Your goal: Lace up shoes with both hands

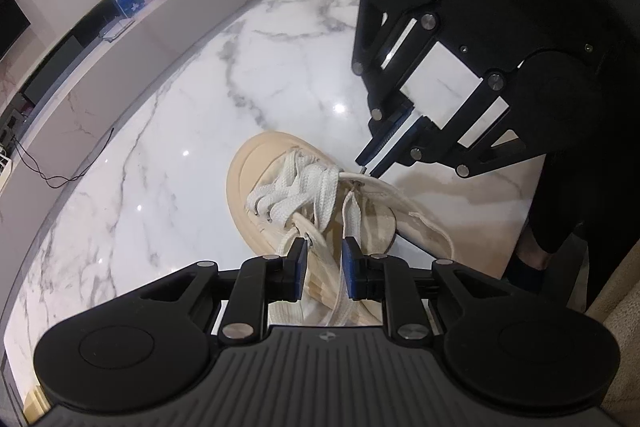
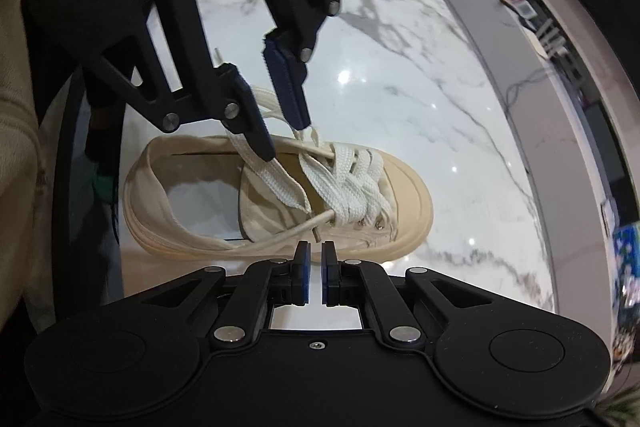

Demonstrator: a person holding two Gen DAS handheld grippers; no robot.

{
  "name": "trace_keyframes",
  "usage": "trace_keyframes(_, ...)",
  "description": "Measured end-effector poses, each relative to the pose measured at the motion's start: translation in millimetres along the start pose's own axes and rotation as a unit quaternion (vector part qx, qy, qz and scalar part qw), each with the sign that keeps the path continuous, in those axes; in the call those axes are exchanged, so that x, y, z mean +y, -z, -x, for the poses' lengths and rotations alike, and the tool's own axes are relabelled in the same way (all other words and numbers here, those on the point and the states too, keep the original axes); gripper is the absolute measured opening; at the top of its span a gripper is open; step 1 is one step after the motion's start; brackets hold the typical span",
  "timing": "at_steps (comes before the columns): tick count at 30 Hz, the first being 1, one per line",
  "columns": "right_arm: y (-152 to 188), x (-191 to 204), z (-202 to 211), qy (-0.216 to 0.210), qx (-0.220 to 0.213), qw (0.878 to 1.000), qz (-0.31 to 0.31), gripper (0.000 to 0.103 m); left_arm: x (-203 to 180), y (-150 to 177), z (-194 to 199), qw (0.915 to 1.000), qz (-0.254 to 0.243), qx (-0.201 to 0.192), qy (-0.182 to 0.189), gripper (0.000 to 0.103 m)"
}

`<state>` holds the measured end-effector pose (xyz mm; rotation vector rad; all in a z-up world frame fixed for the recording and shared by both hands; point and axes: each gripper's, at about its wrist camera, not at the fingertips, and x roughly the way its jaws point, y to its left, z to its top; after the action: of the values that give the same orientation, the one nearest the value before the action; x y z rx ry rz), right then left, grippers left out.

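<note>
On a marble table (image 1: pixel 168 155), a cream shoe (image 2: pixel 400 203) sits partly laced. Left gripper (image 1: pixel 325 259) stands released astride a lace (image 2: pixel 280 183); right gripper (image 2: pixel 316 269), nearly closed, seems empty beside a lace tip (image 2: pixel 316 235). Judged: threading an upper eyelet; pinching that tip comes next. Only the right view shows the heel opening.

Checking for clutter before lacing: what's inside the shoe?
The shoe shows a pale insole at the heel and nothing lying on it. The toe end is hidden by the tongue and crossed laces, so that part cannot be checked.
</note>
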<state>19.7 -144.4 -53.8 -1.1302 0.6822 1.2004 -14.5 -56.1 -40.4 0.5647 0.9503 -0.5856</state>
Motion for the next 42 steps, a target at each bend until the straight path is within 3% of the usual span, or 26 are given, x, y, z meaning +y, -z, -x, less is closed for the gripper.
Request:
trace_keyframes(9,-5,4,-2,-0.011,-0.004,0.999,0.043,0.002,2,1,1,1.0,0.005,-0.006,0.003,0.018)
trace_keyframes(16,-4,5,0,-0.014,-0.005,0.999,0.028,0.001,6,3,7,0.9998,0.012,-0.015,0.001,0.018)
trace_keyframes(17,-4,5,1,-0.013,-0.004,1.0,0.026,0.001,6,3,8,0.9998,0.014,-0.016,0.0,0.02)
trace_keyframes(18,-4,4,1,-0.012,-0.001,1.0,0.023,0.0,7,4,9,0.9997,0.015,-0.017,0.0,0.029)
trace_keyframes(20,-3,4,2,-0.009,0.003,1.0,0.02,0.0,7,5,11,0.9998,0.013,-0.017,-0.004,0.039)
trace_keyframes(42,77,11,28,0.039,0.12,0.989,-0.081,0.0,5,15,27,0.9993,0.015,-0.004,-0.034,0.039)
